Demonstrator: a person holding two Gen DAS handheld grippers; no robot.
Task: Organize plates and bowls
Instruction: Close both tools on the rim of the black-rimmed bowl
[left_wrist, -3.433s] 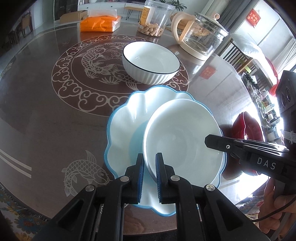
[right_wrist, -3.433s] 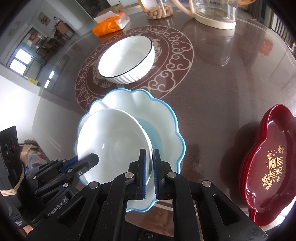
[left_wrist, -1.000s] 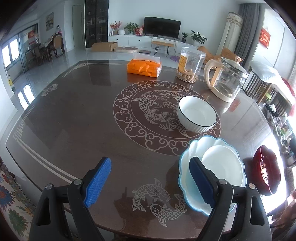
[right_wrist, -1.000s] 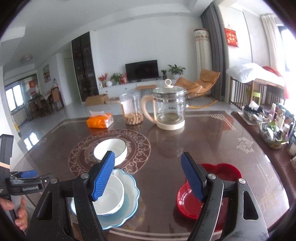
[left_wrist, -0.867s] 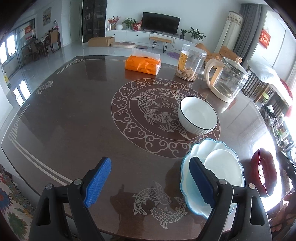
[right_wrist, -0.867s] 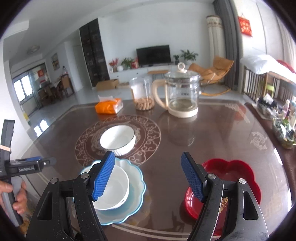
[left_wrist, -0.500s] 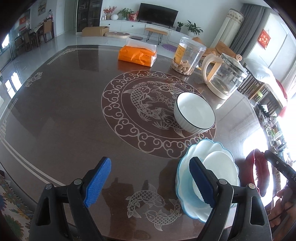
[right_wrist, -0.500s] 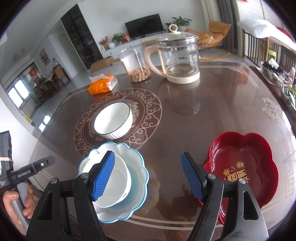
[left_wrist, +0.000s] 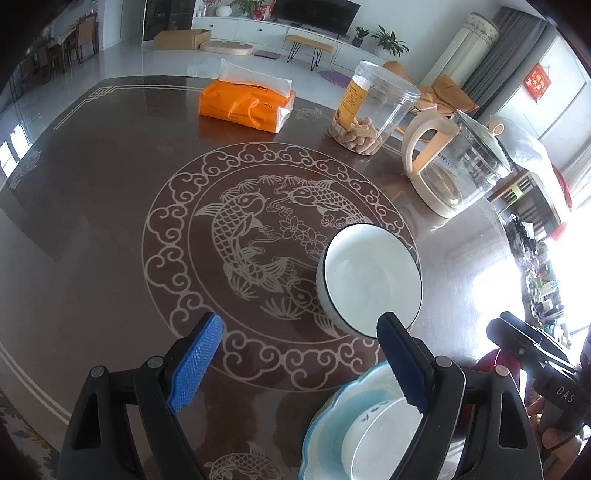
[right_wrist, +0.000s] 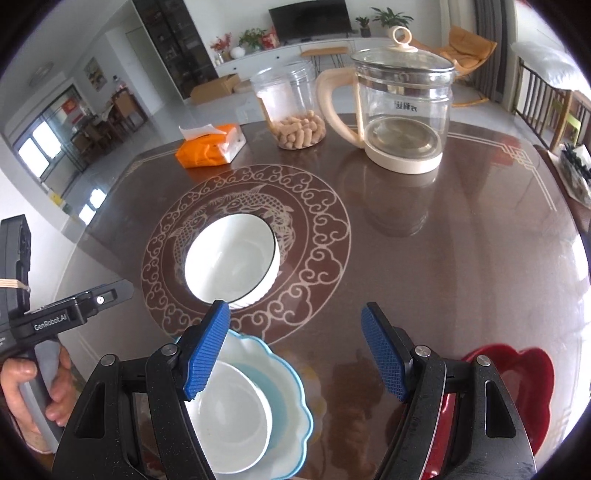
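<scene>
A white bowl with a dark rim (left_wrist: 371, 277) (right_wrist: 232, 256) stands on the table's fish medallion. Nearer the front edge a plain white bowl (right_wrist: 231, 415) (left_wrist: 384, 443) sits inside a scalloped blue-edged plate (right_wrist: 286, 391) (left_wrist: 332, 417). A red flower-shaped dish (right_wrist: 517, 391) lies at the right. My left gripper (left_wrist: 299, 347) is open above the table, its right finger just over the dark-rimmed bowl's near edge. My right gripper (right_wrist: 295, 339) is open too, hanging over bare table between the blue plate and the red dish. Neither holds anything.
Along the far side stand an orange tissue pack (left_wrist: 245, 101) (right_wrist: 210, 147), a clear jar of peanuts (left_wrist: 369, 110) (right_wrist: 291, 110) and a glass kettle (left_wrist: 454, 166) (right_wrist: 402, 107). A hand (right_wrist: 26, 391) grips the left gripper's handle at the left.
Both grippers have let go of the plain bowl's rim, leaving it in the blue plate, and opened wide. Over the last second both tipped down and moved forward toward the dark-rimmed bowl.
</scene>
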